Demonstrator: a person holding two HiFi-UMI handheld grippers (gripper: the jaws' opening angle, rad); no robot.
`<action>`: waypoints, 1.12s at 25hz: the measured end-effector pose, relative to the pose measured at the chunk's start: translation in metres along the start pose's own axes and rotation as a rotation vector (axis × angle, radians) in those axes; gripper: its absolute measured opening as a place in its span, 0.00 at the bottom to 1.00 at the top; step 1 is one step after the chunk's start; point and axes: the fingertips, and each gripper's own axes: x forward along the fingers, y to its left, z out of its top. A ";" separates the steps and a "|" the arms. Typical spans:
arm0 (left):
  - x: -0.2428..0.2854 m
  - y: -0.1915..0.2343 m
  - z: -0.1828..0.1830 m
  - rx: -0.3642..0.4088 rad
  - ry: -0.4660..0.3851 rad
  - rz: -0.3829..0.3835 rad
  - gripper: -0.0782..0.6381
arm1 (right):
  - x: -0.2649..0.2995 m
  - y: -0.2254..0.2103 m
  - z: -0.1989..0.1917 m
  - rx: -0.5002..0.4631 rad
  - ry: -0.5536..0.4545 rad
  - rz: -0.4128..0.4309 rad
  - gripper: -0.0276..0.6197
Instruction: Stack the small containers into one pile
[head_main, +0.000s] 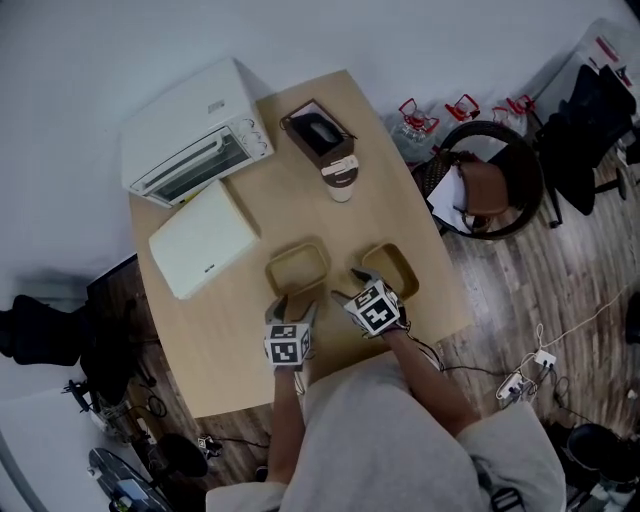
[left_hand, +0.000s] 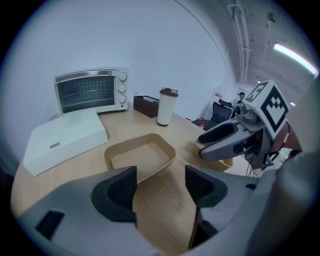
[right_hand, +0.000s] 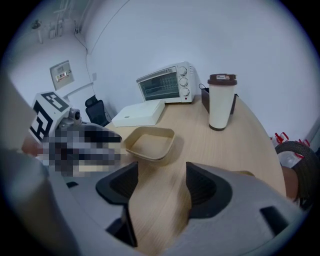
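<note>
Containers, small, tan, two: left container (head_main: 297, 268) and right container (head_main: 390, 268), side by side but apart on the near half of the wooden table (head_main: 230, 340), both upright, empty and unstacked. Left gripper (head_main: 296, 306): just near of the left container, jaws spread wide, only tabletop between them. Right gripper (head_main: 352, 284): between the two containers, jaws wide apart, holding nothing. Farther off: white box (head_main: 205, 238) at left, toaster oven (head_main: 195, 140) beyond it, lidded cup (head_main: 341, 180) and dark box (head_main: 318, 132) far centre. Step, as judged: approach before the first pick. Next move calls for pinching one container's wall, lifting it, and nesting it squarely in the other.
</note>
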 end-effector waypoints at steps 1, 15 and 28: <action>0.001 -0.006 0.002 0.013 -0.001 -0.011 0.51 | -0.005 -0.003 -0.004 0.015 -0.002 -0.012 0.51; 0.032 -0.099 0.019 0.198 0.012 -0.215 0.51 | -0.080 -0.045 -0.085 0.211 -0.006 -0.179 0.50; 0.070 -0.158 0.075 0.474 -0.005 -0.360 0.51 | -0.116 -0.065 -0.139 0.380 -0.036 -0.234 0.50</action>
